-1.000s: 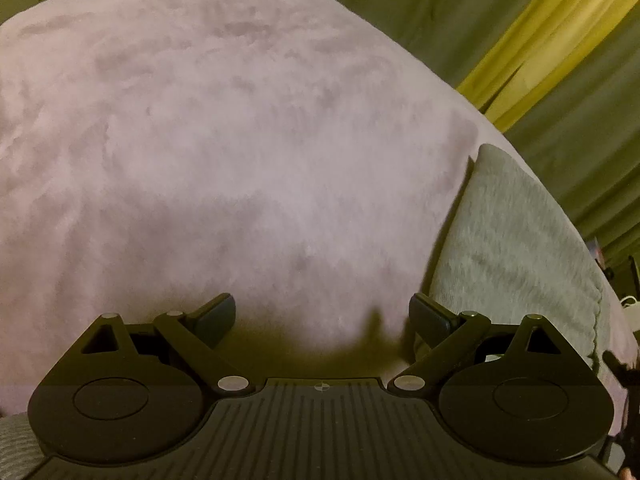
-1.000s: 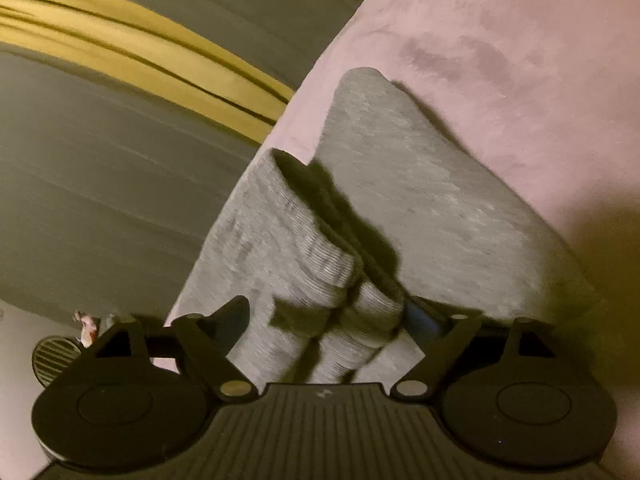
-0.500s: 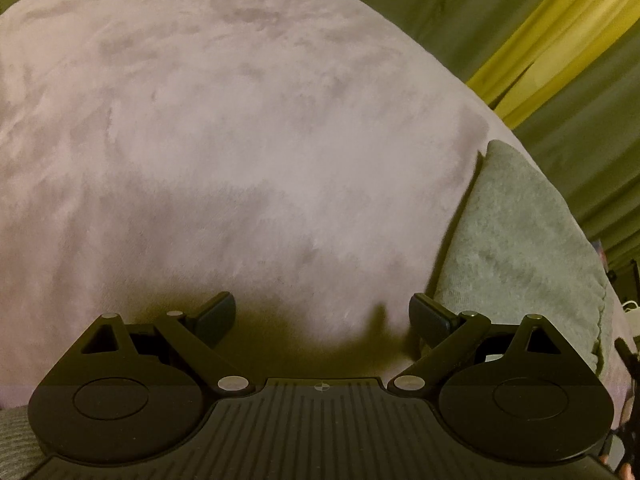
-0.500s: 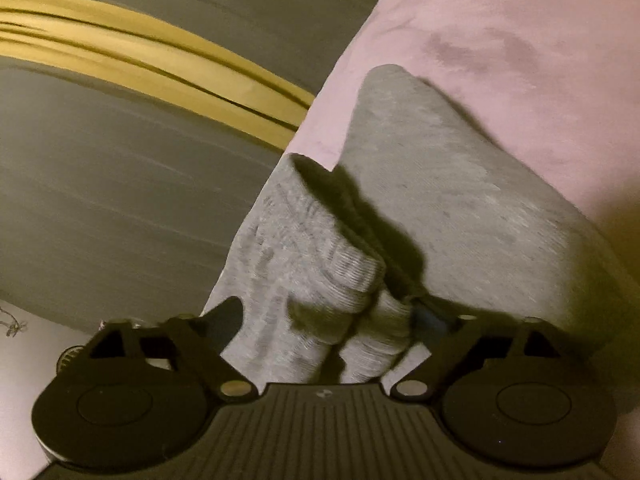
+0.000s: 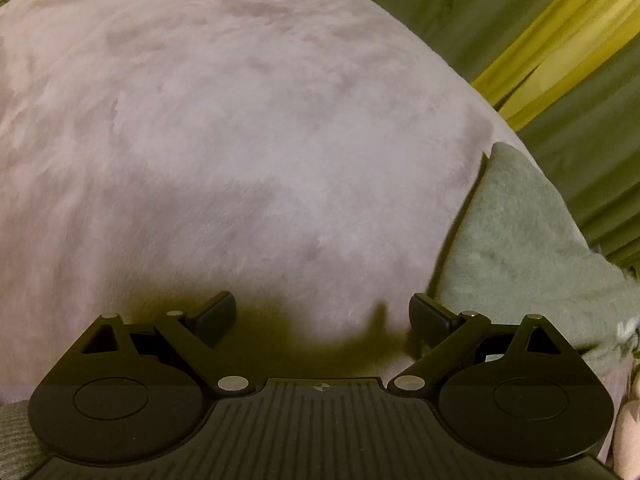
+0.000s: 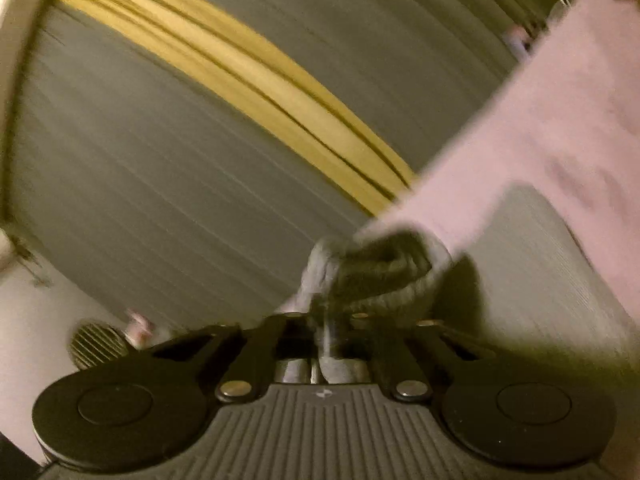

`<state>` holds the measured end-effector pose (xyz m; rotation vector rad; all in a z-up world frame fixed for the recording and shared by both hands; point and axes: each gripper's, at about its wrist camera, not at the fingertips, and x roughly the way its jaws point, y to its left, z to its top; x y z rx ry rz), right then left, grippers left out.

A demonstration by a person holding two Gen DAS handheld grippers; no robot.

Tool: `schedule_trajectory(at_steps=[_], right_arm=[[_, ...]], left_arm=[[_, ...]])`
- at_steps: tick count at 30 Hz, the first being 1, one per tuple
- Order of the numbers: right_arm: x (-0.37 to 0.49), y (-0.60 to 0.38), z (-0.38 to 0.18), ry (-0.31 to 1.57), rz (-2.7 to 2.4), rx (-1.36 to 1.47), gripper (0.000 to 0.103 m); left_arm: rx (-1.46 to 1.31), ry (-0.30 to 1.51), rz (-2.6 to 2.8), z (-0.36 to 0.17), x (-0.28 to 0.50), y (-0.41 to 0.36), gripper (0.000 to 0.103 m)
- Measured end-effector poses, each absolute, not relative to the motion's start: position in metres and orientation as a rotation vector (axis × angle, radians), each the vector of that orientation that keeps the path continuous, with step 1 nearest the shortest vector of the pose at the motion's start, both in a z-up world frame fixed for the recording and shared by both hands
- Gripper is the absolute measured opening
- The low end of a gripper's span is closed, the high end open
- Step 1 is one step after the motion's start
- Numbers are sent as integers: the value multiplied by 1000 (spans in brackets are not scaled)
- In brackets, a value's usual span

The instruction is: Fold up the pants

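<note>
The grey knit pants (image 6: 532,256) lie along the edge of a pale pink plush blanket (image 5: 240,160), their ribbed cuff end bunched and lifted off it. The right gripper (image 6: 332,344) has just closed and now pinches that gathered cuff fabric tightly between its black fingers (image 6: 296,332); this view is blurred. Behind it hang grey-green curtains (image 6: 160,160) with a yellow stripe (image 6: 248,80). In the left wrist view the pants show as a grey fold at the right, beside the left gripper (image 5: 322,312). Its jaws stand wide apart over bare blanket, holding nothing; the right-hand fingertip (image 5: 428,312) sits just beside the fabric's edge.
</note>
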<state>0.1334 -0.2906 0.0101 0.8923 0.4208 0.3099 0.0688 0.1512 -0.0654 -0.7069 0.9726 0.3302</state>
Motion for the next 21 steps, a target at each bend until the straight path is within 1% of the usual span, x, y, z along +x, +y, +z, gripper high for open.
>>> schedule_trajectory(at_steps=[2, 4, 5, 6, 8, 9, 13, 16, 17, 19, 21], right_arm=[[127, -296, 24, 387, 315, 856, 2], [126, -299, 24, 432, 288, 782, 3], [128, -302, 16, 478, 249, 766, 15], [129, -304, 6, 526, 228, 779, 24], [126, -308, -19, 610, 204, 818, 64], [123, -307, -31, 641, 167, 818, 68], [122, -304, -74, 762, 130, 889, 68], [121, -305, -93, 789, 121, 929, 71], [124, -306, -95, 778, 125, 950, 75], [131, -306, -100, 770, 129, 994, 80], [147, -304, -103, 770, 134, 1013, 88]], left_arm=[[-714, 972, 331, -66, 68, 152, 97], [-717, 977, 332, -66, 69, 152, 97], [-716, 979, 330, -66, 69, 152, 97], [-714, 979, 329, -66, 69, 152, 97], [-714, 979, 329, -65, 69, 153, 97], [-713, 978, 329, -65, 68, 153, 97], [-701, 979, 331, -65, 68, 153, 97], [-685, 984, 334, -66, 69, 151, 97], [-680, 985, 335, -65, 70, 150, 97], [-674, 987, 333, -66, 70, 150, 97], [-671, 991, 333, -66, 71, 150, 97]])
